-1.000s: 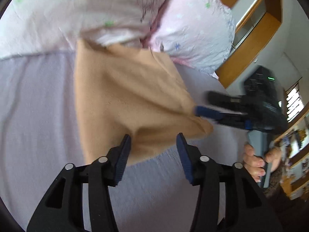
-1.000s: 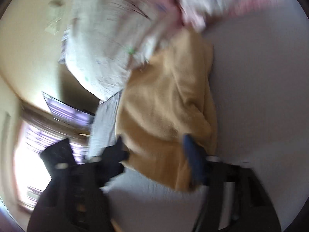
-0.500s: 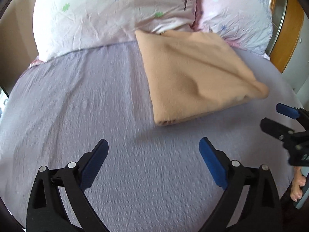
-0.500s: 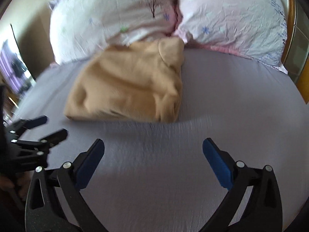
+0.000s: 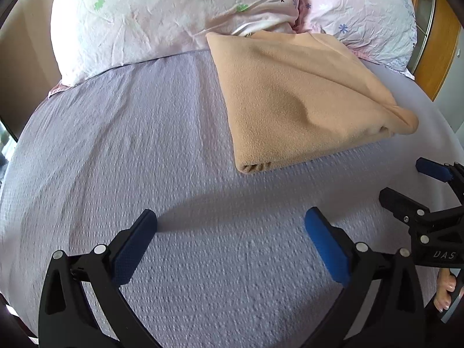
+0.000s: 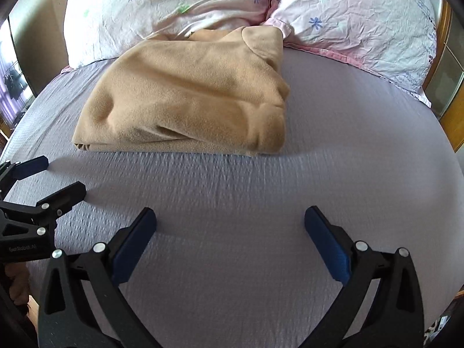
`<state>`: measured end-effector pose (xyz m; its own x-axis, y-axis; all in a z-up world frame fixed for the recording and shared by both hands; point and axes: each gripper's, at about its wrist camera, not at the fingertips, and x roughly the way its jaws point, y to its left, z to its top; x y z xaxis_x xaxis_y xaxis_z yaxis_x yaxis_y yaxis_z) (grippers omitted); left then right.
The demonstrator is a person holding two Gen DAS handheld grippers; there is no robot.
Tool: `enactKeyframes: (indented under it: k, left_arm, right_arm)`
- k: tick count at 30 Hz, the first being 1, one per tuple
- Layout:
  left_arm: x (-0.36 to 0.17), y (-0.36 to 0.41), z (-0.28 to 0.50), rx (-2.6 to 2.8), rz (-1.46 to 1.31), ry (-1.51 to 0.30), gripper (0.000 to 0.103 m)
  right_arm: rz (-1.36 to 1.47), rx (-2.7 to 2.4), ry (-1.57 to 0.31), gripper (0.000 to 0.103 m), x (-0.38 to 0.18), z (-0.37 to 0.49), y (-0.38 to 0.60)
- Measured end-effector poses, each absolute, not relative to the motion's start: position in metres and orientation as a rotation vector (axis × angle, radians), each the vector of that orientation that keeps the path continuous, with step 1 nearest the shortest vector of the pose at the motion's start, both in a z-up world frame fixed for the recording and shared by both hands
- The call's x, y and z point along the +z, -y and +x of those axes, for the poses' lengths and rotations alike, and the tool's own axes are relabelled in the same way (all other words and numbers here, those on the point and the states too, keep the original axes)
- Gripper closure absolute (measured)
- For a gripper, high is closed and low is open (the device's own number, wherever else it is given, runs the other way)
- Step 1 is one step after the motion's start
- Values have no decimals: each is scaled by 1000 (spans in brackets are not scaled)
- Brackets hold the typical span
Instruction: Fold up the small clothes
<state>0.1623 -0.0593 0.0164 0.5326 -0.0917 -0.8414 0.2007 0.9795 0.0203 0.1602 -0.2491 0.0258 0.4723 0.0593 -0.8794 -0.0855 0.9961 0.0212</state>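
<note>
A tan fleece garment (image 5: 293, 98) lies folded in a thick rectangle on the lavender bed sheet (image 5: 145, 150), its far edge against the pillows. It also shows in the right wrist view (image 6: 191, 98). My left gripper (image 5: 230, 226) is open and empty, low over the sheet, well short of the garment. My right gripper (image 6: 230, 223) is open and empty too, near the bed's front. Each gripper shows in the other's view: the right one at the right edge (image 5: 406, 182), the left one at the left edge (image 6: 55, 177).
Two pale floral pillows (image 5: 162, 14) (image 5: 365, 11) lie along the head of the bed. A wooden headboard (image 5: 438, 58) stands at the far right. A dark screen and a bright window (image 6: 11, 87) are off the bed's left side.
Both grippers have let go of the garment, opened wide and pulled back toward the bed's front. The garment now lies folded and still near the pillows.
</note>
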Motion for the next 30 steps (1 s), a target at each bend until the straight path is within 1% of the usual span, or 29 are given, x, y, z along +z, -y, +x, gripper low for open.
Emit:
enactKeyframes:
  k: [30]
  left_arm:
    - [16,60,162,-171,125,-996,1]
  right_arm:
    - [-29,92,-1073,2,26,161,251]
